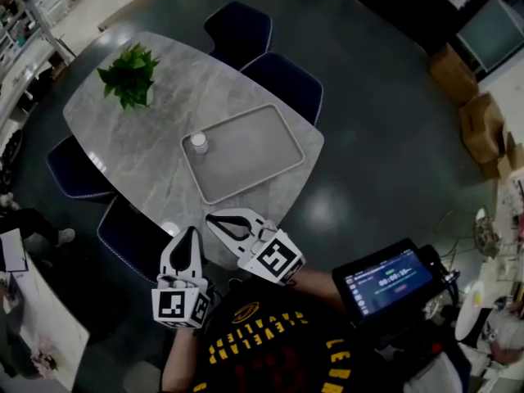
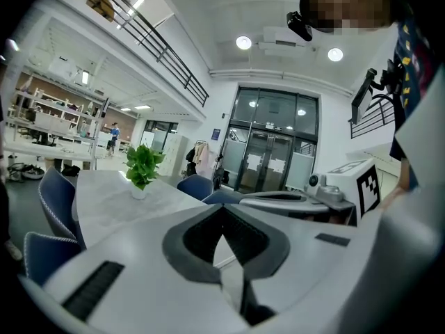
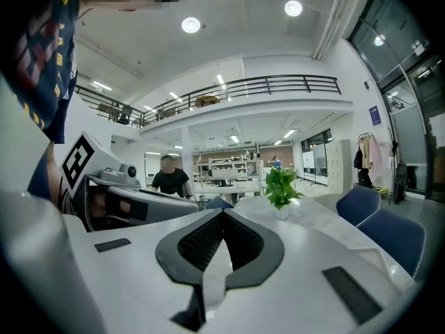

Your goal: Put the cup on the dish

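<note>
Head view: both pairs of tongs are held over the near edge of the bench [image 1: 123, 142], well apart from the cup. The left tongs [image 1: 194, 231] and the right tongs [image 1: 211, 217] are clenched, and nothing is gripped between the jaws, as each gripper view confirms. The white cup [image 1: 199, 142] is seen upright just inside the left corner of the grey tray [image 1: 250, 150], which is probably the dish meant. A small white round thing [image 1: 169, 228] at the near edge is half hidden and cannot be identified. The cup is judged small and light, so it could be tipped or shoved if it is met with shut jaws or pinched off-centre. One cup, one tray, one potted plant [image 1: 128, 74], four blue chairs [image 1: 286, 84] and two tongs are counted.
</note>
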The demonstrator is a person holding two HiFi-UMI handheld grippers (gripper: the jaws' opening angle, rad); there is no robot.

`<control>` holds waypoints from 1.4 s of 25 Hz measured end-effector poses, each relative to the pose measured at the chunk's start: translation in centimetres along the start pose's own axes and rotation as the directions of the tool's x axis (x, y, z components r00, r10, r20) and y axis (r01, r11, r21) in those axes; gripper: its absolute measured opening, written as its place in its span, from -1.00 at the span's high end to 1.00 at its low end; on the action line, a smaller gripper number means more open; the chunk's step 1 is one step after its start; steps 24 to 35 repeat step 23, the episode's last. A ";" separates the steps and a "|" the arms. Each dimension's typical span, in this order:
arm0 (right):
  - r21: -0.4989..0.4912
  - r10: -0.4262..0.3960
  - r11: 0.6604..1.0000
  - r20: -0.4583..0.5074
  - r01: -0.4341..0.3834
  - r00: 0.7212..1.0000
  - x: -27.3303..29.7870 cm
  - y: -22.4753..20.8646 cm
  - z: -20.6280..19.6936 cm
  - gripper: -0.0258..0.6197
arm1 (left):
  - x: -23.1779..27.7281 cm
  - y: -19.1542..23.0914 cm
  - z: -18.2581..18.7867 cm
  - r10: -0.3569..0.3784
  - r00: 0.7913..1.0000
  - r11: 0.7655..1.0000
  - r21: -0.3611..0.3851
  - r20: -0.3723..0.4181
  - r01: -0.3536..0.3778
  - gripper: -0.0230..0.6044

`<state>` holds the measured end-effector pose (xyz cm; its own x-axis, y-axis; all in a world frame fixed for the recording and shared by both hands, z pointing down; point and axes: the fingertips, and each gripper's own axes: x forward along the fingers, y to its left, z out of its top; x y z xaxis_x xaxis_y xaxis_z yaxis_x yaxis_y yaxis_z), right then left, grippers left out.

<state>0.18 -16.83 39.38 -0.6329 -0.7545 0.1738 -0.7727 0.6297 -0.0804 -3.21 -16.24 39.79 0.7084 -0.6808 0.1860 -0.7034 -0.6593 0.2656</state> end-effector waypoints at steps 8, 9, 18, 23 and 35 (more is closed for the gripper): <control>-0.041 -0.042 0.998 0.075 0.045 0.996 -3.5 2.5 1.0 0.90 | -3.0 -2.8 0.4 -0.028 0.999 0.999 0.030 0.016 0.027 0.92; -0.034 -0.053 0.998 0.069 0.055 0.996 -3.8 2.7 0.8 0.90 | -3.3 -2.8 0.4 -0.031 0.999 0.999 0.037 0.022 0.030 0.92; -0.004 -0.087 0.996 0.048 0.087 0.995 -4.4 2.3 -0.8 0.90 | -3.5 -2.2 1.6 -0.060 0.994 0.996 0.066 0.092 0.054 0.92; -0.004 -0.100 0.995 0.029 0.101 0.995 -5.1 0.5 -1.6 0.90 | 0.0 -1.6 0.7 -0.110 0.990 0.987 0.131 0.091 0.098 0.91; -0.004 -0.100 0.995 0.029 0.101 0.995 -5.1 0.5 -1.6 0.90 | 0.0 -1.6 0.7 -0.110 0.990 0.987 0.131 0.091 0.098 0.91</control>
